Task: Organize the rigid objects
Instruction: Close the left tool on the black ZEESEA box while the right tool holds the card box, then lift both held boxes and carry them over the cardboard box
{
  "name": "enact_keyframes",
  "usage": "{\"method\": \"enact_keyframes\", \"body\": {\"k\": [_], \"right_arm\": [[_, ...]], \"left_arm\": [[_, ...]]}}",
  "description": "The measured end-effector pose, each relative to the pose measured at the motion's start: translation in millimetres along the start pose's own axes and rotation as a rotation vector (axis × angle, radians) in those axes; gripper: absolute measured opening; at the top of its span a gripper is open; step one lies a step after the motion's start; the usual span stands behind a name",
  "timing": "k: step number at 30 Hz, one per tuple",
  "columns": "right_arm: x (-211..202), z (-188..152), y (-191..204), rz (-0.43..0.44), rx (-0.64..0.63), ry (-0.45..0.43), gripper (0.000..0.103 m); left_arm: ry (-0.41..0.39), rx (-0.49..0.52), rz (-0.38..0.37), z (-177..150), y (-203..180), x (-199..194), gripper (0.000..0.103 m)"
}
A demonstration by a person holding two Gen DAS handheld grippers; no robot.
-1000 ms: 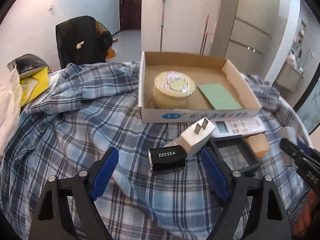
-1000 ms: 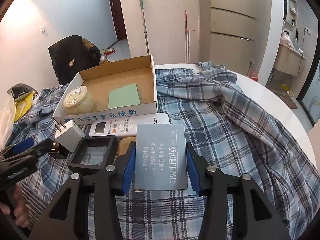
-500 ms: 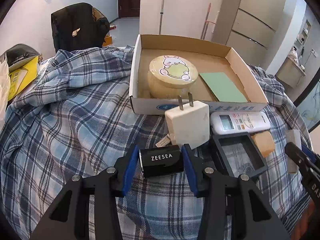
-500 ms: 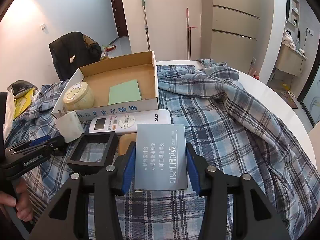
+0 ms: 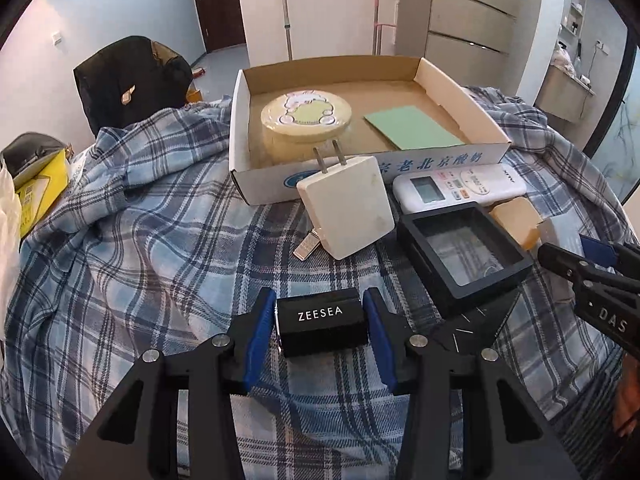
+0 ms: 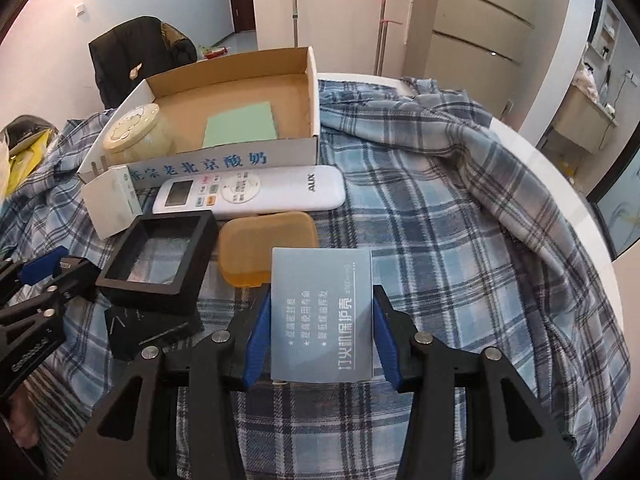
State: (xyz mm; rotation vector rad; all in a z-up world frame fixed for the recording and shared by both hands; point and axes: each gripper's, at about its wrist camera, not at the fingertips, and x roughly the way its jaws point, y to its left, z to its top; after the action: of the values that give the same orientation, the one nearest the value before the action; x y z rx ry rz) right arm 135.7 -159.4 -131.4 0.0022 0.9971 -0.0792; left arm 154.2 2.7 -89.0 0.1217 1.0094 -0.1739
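Two tools, both gripping: left tool (image 5: pixel 322 326) clamps black ZEESEA box (image 5: pixel 322 327) over plaid cloth (image 5: pixel 140 240); right tool (image 6: pixel 320 332) clamps grey card pkg (image 6: pixel 322 316) nr orange case (image 6: pixel 264 246).

One cardboard box (image 5: pixel 460 84), one jar (image 5: pixel 306 120), one remote (image 6: pixel 248 194), one charger (image 5: pixel 346 210), two tongs (image 5: pixel 322 322).
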Motion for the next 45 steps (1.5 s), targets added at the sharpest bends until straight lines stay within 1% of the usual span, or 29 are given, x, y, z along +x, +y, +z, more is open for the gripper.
{"method": "enact_keyframes", "body": {"k": [2, 4, 6, 7, 8, 10, 15, 19, 25, 27, 29, 32, 35, 38, 42, 44, 45], "right_arm": [[0.4, 0.1, -0.3, -0.001, 0.000, 0.002, 0.045], [0.6, 0.1, -0.9, 0.006, 0.004, 0.003, 0.045], [0.2, 0.0, -0.9, 0.013, 0.007, 0.005, 0.045], [0.2, -0.3, -1.2, 0.015, 0.008, 0.005, 0.045], [0.2, -0.4, -1.2, 0.016, 0.008, 0.006, 0.045], [0.2, -0.4, -1.4, 0.017, 0.009, 0.005, 0.045], [-1.3, 1.4, -3.6, 0.020, 0.022, -0.005, 0.045], [-6.4, 3.6, -5.0, 0.017, 0.030, -0.022, 0.045], [-18.9, 5.7, -6.9, 0.016, 0.054, -0.056, 0.045], [-28.1, 9.1, -9.4, 0.030, 0.067, -0.067, 0.045], [-38.5, 15.0, -12.2, 0.055, 0.067, -0.077, 0.045], [-54.5, 29.1, -14.9, 0.056, 0.056, -0.102, 0.045], [-71.7, 48.9, -14.2, 0.056, 0.038, -0.151, 0.045], [-88.2, 74.1, -5.2, 0.076, -0.006, -0.205, 0.045], [-91.8, 110.5, 6.9, 0.121, -0.049, -0.222, 0.045], [-90.9, 129.8, 12.2, 0.116, -0.051, -0.239, 0.045], [-89.8, 137.7, 14.4, 0.128, -0.048, -0.246, 0.045]], "left_arm": [[0.010, -0.012, -0.002, 0.5, 1.8, 2.9, 0.048], [0.028, -0.021, 0.002, 0.8, 4.0, 7.5, 0.053], [0.048, -0.037, 0.002, -0.2, 6.7, 13.4, 0.053], [0.041, -0.044, -0.006, -0.5, 8.3, 13.4, 0.051], [0.031, -0.052, -0.036, -0.9, 9.9, 11.9, 0.045], [0.000, -0.063, -0.086, -1.5, 12.9, 7.0, 0.045], [-0.083, -0.073, -0.074, -3.2, 16.0, -14.5, 0.044], [-0.106, -0.070, -0.062, -7.3, 17.1, -27.5, 0.044], [-0.143, -0.083, -0.070, -14.3, 21.2, -50.6, 0.044], [-0.158, -0.086, -0.074, -11.1, 24.6, -58.4, 0.044], [-0.177, -0.090, -0.074, -3.0, 27.1, -66.1, 0.044], [-0.211, -0.087, -0.070, 12.9, 28.2, -78.4, 0.044], [-0.253, -0.089, -0.058, 33.9, 29.7, -91.7, 0.044], [-0.305, -0.121, -0.073, 58.6, 34.5, -107.6, 0.044], [-0.373, -0.158, -0.087, 93.2, 37.0, -128.4, 0.044], [-0.412, -0.154, -0.090, 112.9, 35.4, -138.8, 0.044], [-0.435, -0.147, -0.100, 125.6, 34.4, -143.0, 0.044]]}}
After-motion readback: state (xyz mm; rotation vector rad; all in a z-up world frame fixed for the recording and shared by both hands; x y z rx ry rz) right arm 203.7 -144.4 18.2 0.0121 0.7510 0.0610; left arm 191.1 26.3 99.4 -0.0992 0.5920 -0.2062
